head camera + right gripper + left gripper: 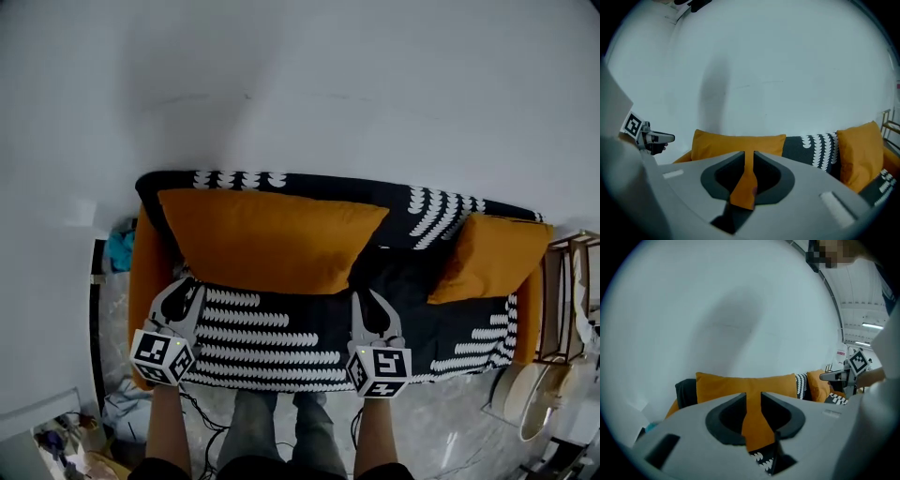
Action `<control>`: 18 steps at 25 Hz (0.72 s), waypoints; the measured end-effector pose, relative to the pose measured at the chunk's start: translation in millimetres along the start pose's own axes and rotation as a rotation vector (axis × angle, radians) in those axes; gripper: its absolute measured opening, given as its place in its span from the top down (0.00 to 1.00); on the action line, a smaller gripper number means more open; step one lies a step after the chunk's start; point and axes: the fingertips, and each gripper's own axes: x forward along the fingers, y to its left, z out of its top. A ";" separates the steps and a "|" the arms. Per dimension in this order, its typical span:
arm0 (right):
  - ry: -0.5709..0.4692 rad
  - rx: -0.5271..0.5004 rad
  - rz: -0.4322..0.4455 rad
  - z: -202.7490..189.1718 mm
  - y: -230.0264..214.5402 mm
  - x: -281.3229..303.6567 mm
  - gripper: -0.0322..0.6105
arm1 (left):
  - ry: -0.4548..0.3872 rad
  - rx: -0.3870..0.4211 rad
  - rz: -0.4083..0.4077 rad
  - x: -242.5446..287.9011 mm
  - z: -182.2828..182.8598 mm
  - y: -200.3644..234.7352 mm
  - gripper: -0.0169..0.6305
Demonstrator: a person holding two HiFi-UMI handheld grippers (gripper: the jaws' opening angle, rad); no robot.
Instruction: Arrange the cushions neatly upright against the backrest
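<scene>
Left gripper (190, 284) pinches cushion (267, 239) at lower-left corner; right gripper (366, 296) (likewise) lower-right.

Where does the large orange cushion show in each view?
Head view: the large orange cushion lies left of centre.
Left gripper view: low centre.
Right gripper view: low, left of centre.
Shared landmark: the small orange cushion, to its right in every view.

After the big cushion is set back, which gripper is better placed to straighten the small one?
Probably right. The right gripper holds the large orange cushion by the corner nearer the small orange cushion; the left gripper holds the far corner.
</scene>
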 end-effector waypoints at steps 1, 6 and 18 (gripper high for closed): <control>-0.007 0.002 0.003 4.8 1.5 -5.3 0.84 | -0.011 0.005 0.003 -4.0 7.4 -3.3 0.83; -0.034 -0.025 -0.017 32.4 6.7 -28.3 0.93 | -0.063 0.031 0.026 -23.0 44.6 -20.7 0.92; -0.092 -0.107 -0.008 95.2 18.1 -84.9 0.93 | -0.126 0.114 0.070 -69.5 114.1 -52.3 0.99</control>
